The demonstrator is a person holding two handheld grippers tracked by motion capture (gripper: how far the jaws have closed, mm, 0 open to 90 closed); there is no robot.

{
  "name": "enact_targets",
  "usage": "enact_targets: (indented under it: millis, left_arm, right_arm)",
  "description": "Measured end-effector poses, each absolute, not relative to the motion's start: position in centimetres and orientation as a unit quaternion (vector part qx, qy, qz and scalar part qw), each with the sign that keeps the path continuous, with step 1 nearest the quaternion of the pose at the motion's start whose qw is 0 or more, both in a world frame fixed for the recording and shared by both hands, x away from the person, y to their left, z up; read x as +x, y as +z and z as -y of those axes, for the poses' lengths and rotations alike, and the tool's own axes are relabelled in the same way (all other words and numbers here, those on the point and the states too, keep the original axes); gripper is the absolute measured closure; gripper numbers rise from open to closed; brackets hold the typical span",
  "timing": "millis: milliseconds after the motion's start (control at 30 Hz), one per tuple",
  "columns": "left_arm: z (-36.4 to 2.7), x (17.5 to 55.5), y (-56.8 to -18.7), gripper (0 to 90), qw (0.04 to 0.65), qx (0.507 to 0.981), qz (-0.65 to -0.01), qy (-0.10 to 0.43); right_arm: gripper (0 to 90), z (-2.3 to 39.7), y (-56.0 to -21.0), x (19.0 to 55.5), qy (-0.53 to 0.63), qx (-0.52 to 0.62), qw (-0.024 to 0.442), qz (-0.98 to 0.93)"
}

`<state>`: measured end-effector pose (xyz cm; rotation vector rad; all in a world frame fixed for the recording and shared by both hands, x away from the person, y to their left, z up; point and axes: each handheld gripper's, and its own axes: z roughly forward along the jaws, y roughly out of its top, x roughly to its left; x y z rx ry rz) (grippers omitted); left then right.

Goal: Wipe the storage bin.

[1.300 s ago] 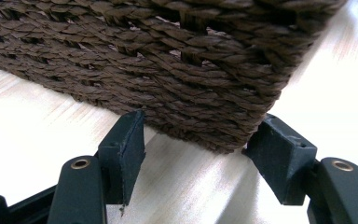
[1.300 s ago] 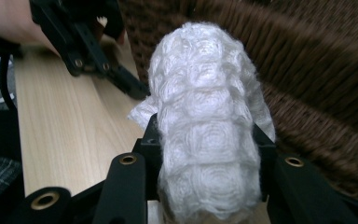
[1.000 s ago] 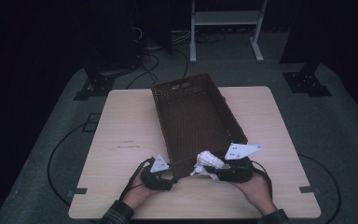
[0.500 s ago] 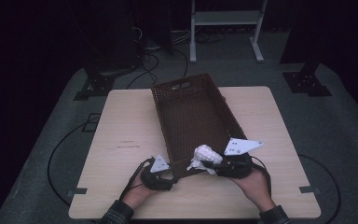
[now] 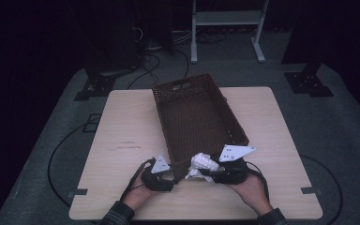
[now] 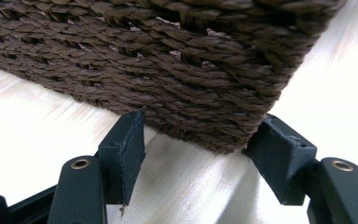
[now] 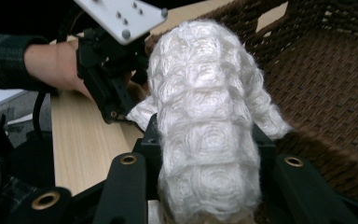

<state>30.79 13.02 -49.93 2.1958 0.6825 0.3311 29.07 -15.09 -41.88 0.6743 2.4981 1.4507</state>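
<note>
1. The right gripper (image 7: 205,154) is clenched on a white, bobbled, knitted cloth (image 7: 205,116); the cloth bulges up between the two black jaws. In the high view the right gripper (image 5: 215,172) holds the cloth (image 5: 202,164) at the near end of the basket, over its near rim.
2. The left gripper (image 6: 200,154) has its jaws set on either side of the near corner of the dark brown woven wicker basket (image 6: 168,60), at its base. Whether the pads press on the weave cannot be told.
3. In the high view the left gripper (image 5: 166,180) sits at the near left corner of the basket (image 5: 168,129).
4. The basket, rectangular and open-topped, rests on the pale wooden table (image 5: 122,122), running at a slant from the near edge towards the far side.
</note>
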Motion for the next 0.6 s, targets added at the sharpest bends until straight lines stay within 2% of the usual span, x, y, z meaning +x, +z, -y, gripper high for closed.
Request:
enact_targets:
  millis: [600]
  left_arm:
    - [-13.0, 30.8, -49.9, 36.3, 0.398, 0.867, -0.268, 0.132]
  right_arm:
    - [61.1, 13.7, -45.4, 29.8, 0.445, 0.23, 0.056, -0.863]
